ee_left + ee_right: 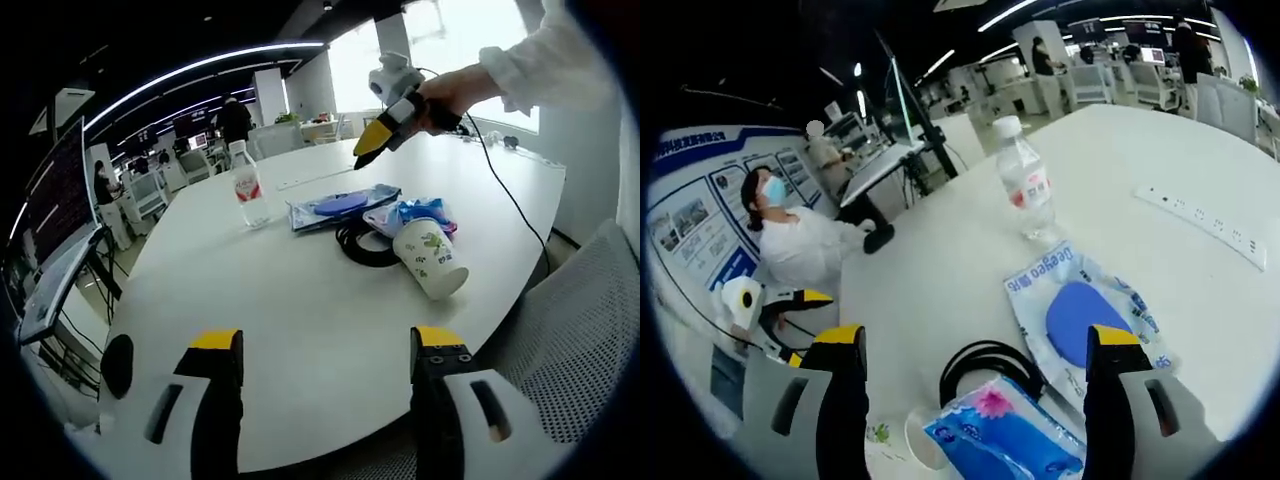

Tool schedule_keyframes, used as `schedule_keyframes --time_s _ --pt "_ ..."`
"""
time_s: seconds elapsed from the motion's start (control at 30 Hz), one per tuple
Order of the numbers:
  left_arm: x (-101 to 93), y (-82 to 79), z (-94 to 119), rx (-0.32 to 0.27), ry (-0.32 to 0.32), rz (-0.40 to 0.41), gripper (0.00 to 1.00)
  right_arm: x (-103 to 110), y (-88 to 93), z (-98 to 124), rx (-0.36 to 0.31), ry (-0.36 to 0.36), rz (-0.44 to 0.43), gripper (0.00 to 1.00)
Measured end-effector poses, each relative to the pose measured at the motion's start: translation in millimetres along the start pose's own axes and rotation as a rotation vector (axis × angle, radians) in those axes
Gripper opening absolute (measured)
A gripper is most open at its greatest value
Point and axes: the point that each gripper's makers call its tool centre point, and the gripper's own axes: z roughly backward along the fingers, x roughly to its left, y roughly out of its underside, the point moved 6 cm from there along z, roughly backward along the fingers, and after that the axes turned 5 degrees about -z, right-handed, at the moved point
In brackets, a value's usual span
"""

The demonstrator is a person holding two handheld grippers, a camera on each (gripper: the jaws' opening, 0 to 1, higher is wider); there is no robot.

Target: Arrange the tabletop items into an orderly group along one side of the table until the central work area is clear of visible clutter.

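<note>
Left claw (325,350) wide, empty; paper cup (431,258) upright. Right claw (975,345) wide; power strip (1205,225) beyond.

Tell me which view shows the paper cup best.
The left gripper view: the paper cup shows whole, tilted beside the black cable coil. In the right gripper view only the cup's rim peeks out at the bottom, behind a blue packet.
</note>
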Motion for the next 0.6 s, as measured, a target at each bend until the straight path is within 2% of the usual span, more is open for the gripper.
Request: schedule_keyframes --time_s 0.27,0.37,0.6 --pt "-0.3 0.5 -1 0.003 0.001 -0.002 0.68 1 -0.7 0 -0.013 0.009 -0.003 0.88" --pt "-0.2 0.3 -1 0.0 -0.001 0.0 0.68 1 -0.6 4 -0.052 0.039 0.001 0.87" --pt "-2.3 -1.1 0 -0.01 0.008 -0.001 0.67 4 15.4 17 -0.099 0.097 -0.018 0.86"
